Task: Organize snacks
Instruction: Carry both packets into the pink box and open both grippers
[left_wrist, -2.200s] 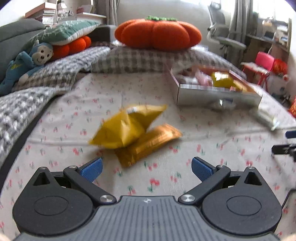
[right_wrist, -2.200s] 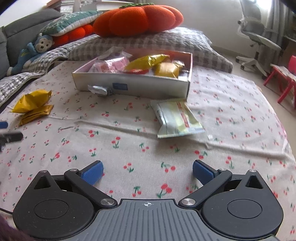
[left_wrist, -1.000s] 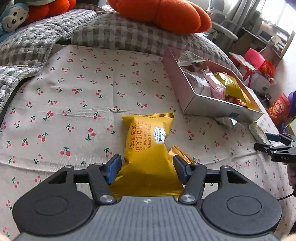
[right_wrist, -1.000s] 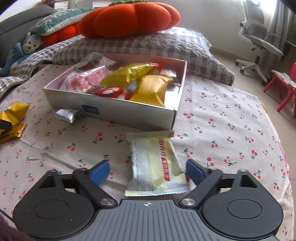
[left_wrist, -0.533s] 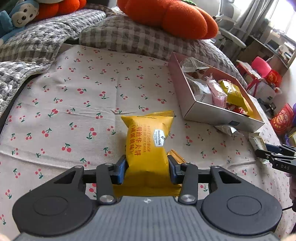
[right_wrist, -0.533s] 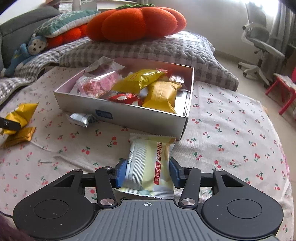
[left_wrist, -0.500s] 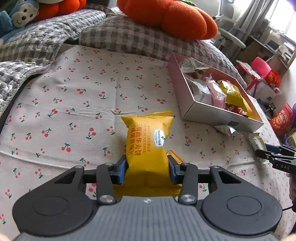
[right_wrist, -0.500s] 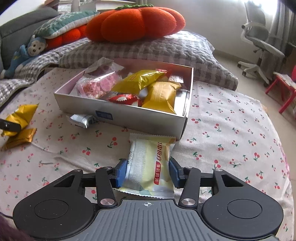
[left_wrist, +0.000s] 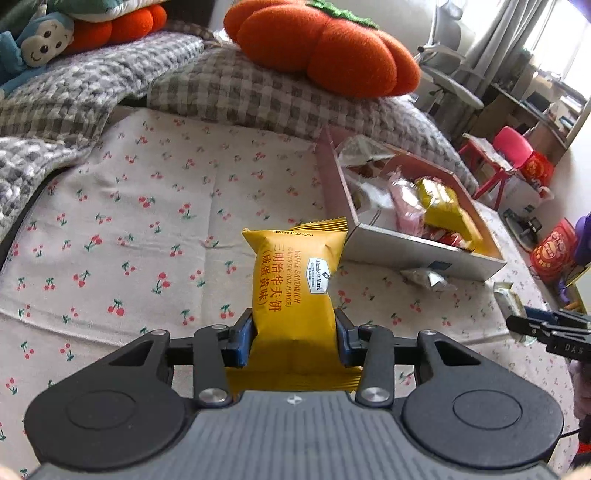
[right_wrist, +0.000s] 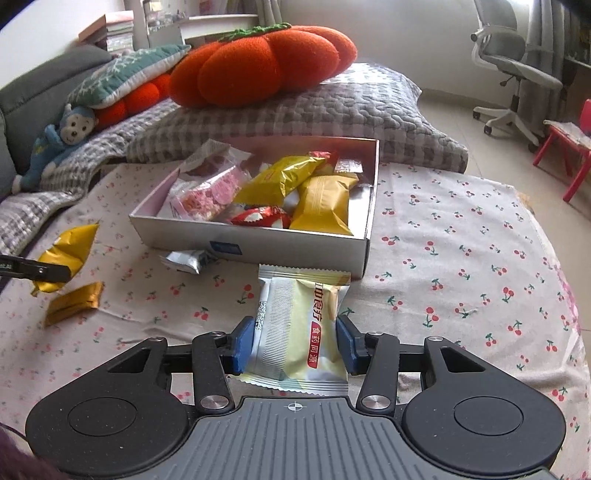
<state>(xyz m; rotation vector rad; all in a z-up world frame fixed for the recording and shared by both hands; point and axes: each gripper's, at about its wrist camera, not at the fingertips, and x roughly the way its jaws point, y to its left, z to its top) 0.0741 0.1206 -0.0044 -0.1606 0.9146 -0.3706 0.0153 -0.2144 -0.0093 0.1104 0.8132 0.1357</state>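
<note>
My left gripper (left_wrist: 294, 338) is shut on a yellow waffle sandwich packet (left_wrist: 293, 291), held a little above the cherry-print sheet (left_wrist: 147, 229). My right gripper (right_wrist: 295, 343) is shut on a white and pale-yellow snack packet (right_wrist: 301, 328), lifted just in front of the silver box (right_wrist: 255, 245). That box (left_wrist: 417, 253) holds several snacks, pink, yellow and red. An orange-gold packet (right_wrist: 75, 301) lies on the sheet at the left in the right wrist view, below the left gripper's packet (right_wrist: 68, 251). A small silver packet (right_wrist: 186, 260) rests against the box's front wall.
A big orange pumpkin cushion (left_wrist: 321, 48) sits on grey checked pillows (left_wrist: 236, 88) behind the box. A blue monkey toy (right_wrist: 55, 147) lies at the far left. An office chair (right_wrist: 517, 77) and a red stool (right_wrist: 569, 155) stand on the floor to the right.
Both grippers came down over their packets and closed on them. Both packets have since risen slightly off the sheet, and the orange-gold packet is left lying below the left one.
</note>
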